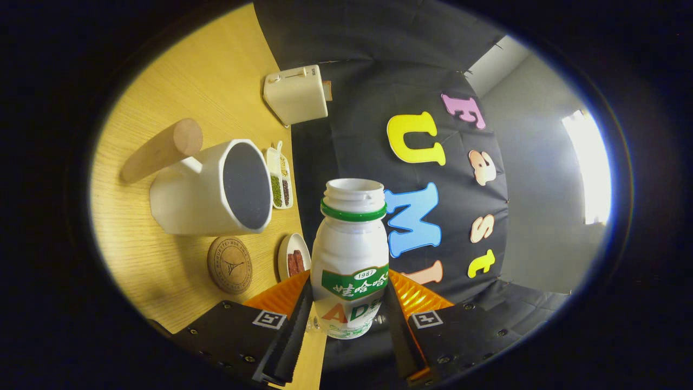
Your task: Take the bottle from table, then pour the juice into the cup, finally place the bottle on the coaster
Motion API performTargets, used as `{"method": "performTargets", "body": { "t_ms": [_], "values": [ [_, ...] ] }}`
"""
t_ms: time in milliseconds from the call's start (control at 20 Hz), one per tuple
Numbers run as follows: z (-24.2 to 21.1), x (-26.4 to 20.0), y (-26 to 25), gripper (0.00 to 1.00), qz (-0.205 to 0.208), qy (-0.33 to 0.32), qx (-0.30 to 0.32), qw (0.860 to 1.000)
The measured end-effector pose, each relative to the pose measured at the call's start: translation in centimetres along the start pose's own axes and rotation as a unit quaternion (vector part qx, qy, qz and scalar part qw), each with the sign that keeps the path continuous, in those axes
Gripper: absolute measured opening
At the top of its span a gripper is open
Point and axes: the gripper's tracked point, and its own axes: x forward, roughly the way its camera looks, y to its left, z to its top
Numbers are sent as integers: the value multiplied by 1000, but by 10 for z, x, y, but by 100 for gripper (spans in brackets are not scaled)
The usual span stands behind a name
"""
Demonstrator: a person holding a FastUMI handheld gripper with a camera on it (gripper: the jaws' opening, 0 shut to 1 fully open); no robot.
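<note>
While the gripper (349,317) clamps the uncapped bottle (351,254) between both fingers, the view is rolled sideways. The cup (216,189) and coaster (230,264) sit on the desk (162,108) alongside.

I hold a white bottle (350,254) with a green neck ring and green label band. The cup (206,189) is white, the coaster (230,264) brown, the table (178,97) pale wood grain.

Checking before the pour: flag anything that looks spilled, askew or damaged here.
No spill or damage visible. The gripper is shut on the uncapped bottle, held sideways relative to the table, its mouth not yet over the cup. The coaster lies bare.
</note>
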Motion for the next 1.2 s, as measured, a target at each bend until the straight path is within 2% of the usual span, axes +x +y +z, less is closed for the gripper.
{"method": "performTargets", "body": {
  "t_ms": [850,1200],
  "values": [
    [6,12,-4,69,-20,-6,-115,993],
    [6,14,-2,69,-17,-7,-137,990]
  ]
}}
